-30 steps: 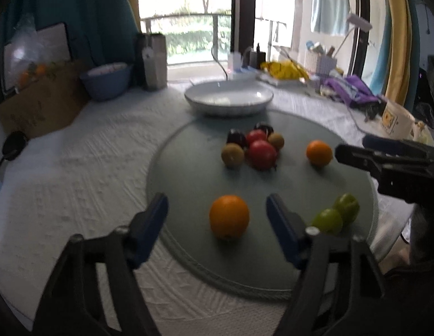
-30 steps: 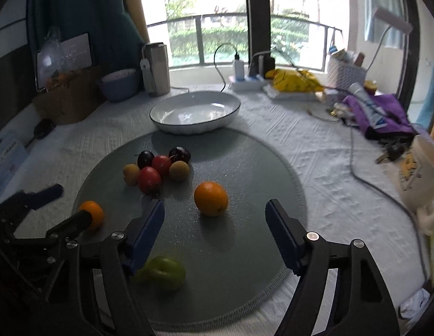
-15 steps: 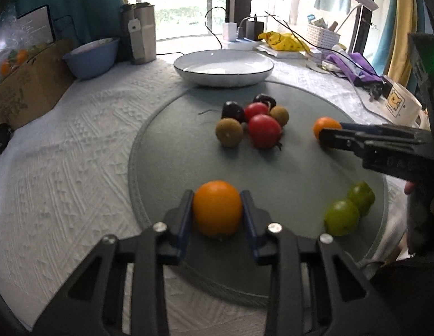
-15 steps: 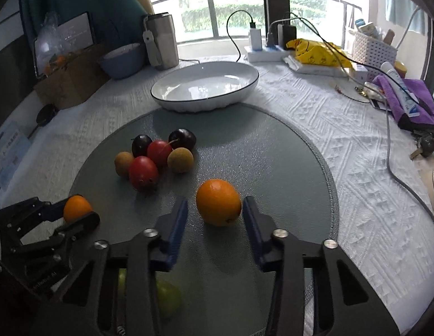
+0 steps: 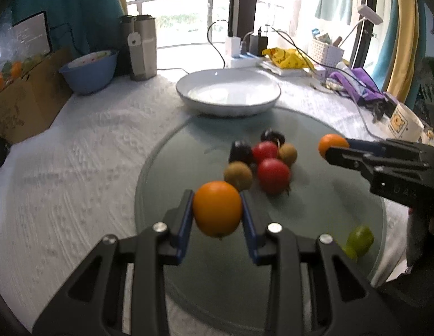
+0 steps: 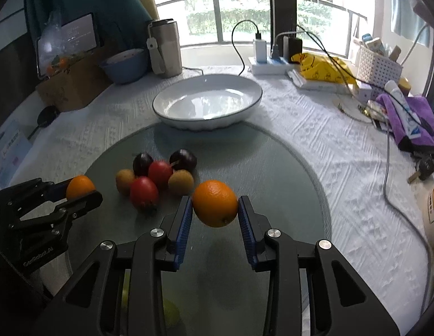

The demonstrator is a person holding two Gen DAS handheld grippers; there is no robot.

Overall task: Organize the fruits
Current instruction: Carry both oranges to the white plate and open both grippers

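An orange (image 5: 217,209) is clamped between the blue pads of the left gripper (image 5: 217,210), above the grey round mat (image 5: 188,145). A second orange (image 6: 215,203) is gripped the same way by the right gripper (image 6: 215,210). Two green fruits (image 5: 359,240) are seen whole only in the left view; in the right view they are largely hidden behind the gripper. The white dish (image 6: 207,103) lies beyond the clustered small fruits (image 6: 158,176).

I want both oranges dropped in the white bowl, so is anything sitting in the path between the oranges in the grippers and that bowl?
The cluster of small fruits sits on the mat between the left gripper's orange and the white bowl; it can pass above. The right gripper's orange has open mat ahead.
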